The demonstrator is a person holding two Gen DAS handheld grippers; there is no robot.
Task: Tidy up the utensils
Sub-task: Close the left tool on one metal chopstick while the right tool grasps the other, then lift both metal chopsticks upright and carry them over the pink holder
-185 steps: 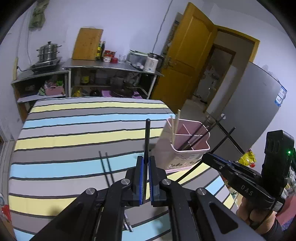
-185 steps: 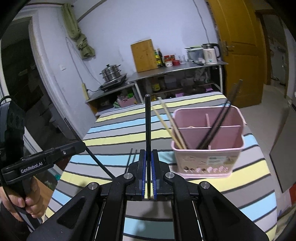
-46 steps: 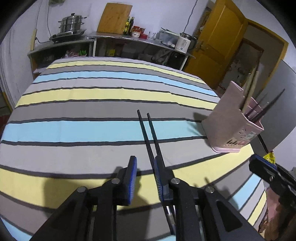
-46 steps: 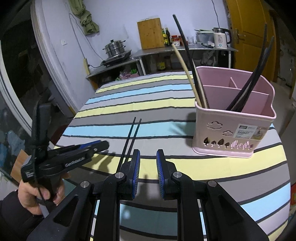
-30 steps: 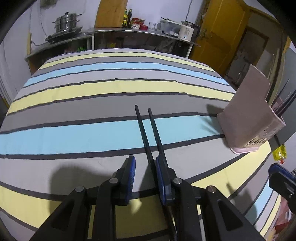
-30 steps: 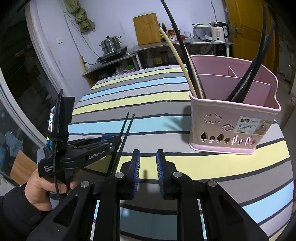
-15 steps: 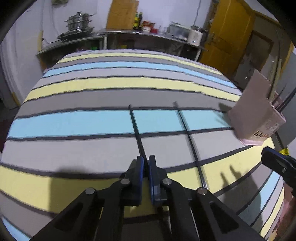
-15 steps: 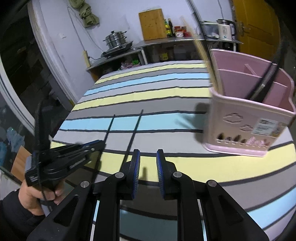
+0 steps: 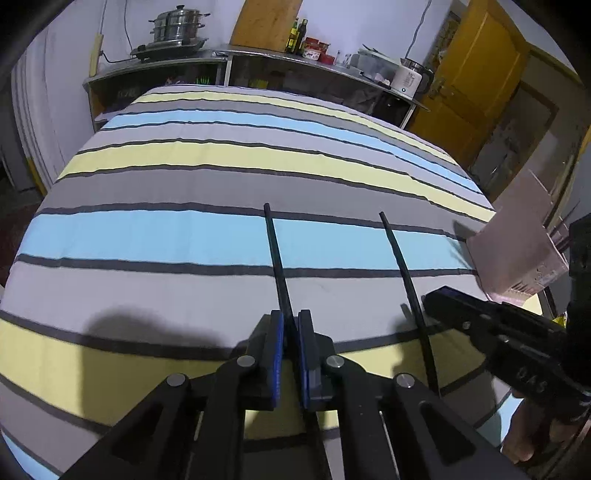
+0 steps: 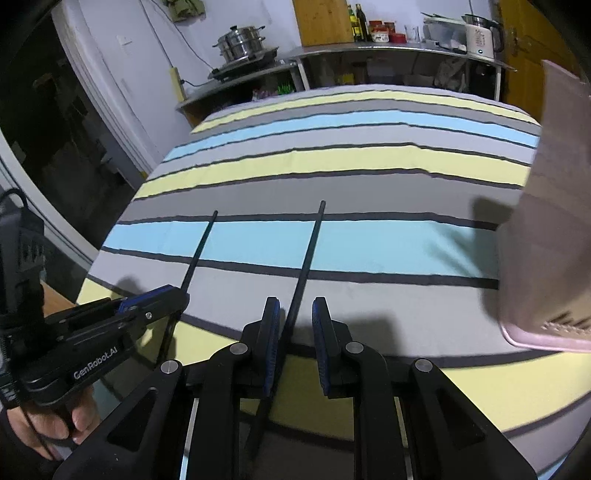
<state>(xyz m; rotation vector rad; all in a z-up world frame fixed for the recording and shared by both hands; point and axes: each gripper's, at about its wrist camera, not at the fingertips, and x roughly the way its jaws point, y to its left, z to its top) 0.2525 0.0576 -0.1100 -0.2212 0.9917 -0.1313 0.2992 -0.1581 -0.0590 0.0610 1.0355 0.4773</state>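
Two black chopsticks lie apart on the striped tablecloth (image 9: 155, 236). My left gripper (image 9: 290, 325) is shut on the near end of the left chopstick (image 9: 275, 254), which points away from me. In the right wrist view this gripper (image 10: 173, 295) shows at the left with its chopstick (image 10: 201, 245). My right gripper (image 10: 295, 317) is open and low over the cloth. The second chopstick (image 10: 310, 254) runs between its pads, closer to the left one. The pink utensil basket (image 10: 546, 221) stands at the right; its contents are out of frame.
Behind the table, a metal counter (image 9: 295, 61) carries a steamer pot (image 9: 177, 22), a wooden board, bottles and a white kettle (image 9: 408, 79). A yellow door (image 9: 476, 85) is at the back right. The table's left edge (image 10: 122, 218) drops to a dark floor.
The left gripper closed on one chopstick and drew it left, away from the other. The right gripper moved left and lower, and now straddles the second chopstick. The basket slid to the right edge.
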